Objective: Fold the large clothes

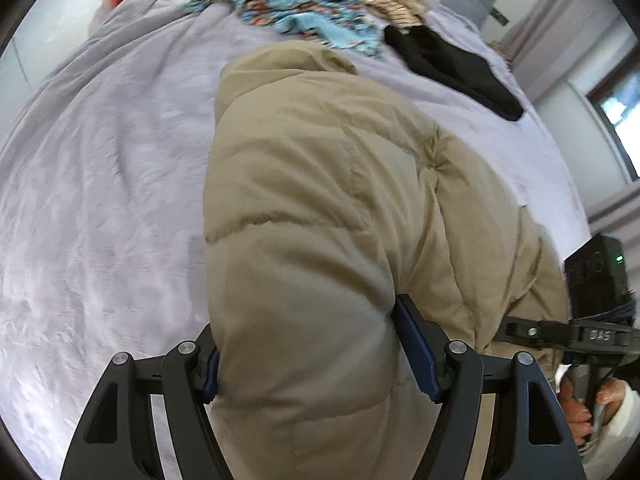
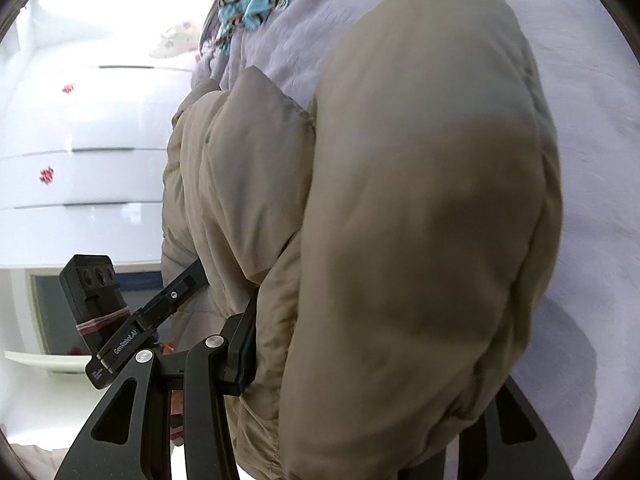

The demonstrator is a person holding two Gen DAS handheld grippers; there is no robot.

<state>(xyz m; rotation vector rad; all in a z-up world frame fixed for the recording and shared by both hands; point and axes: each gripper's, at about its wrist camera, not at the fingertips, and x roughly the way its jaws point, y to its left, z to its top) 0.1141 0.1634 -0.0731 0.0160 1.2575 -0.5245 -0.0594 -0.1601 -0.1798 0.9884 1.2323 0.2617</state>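
Blue-padded fingers of the left gripper (image 1: 306, 354) are clenching a thick fold of the beige puffer jacket (image 1: 320, 208) at 6 o'clock in the left wrist view. In its own view, the right gripper (image 2: 360, 364) is also grasping the jacket (image 2: 420, 220), though only its left finger is showing; padding is hiding the other.

Both hands seem to be working the bottom end, so the folding is looking under way but unfinished: the jacket is still bulging, and I cannot tell which folds are done. It is lying on the lilac bedspread (image 1: 100, 180), its long axis running from 6 toward 12 o'clock, its rounded hood-like end pointing at the blue patterned garment (image 1: 288, 4) and black garment (image 1: 448, 68).
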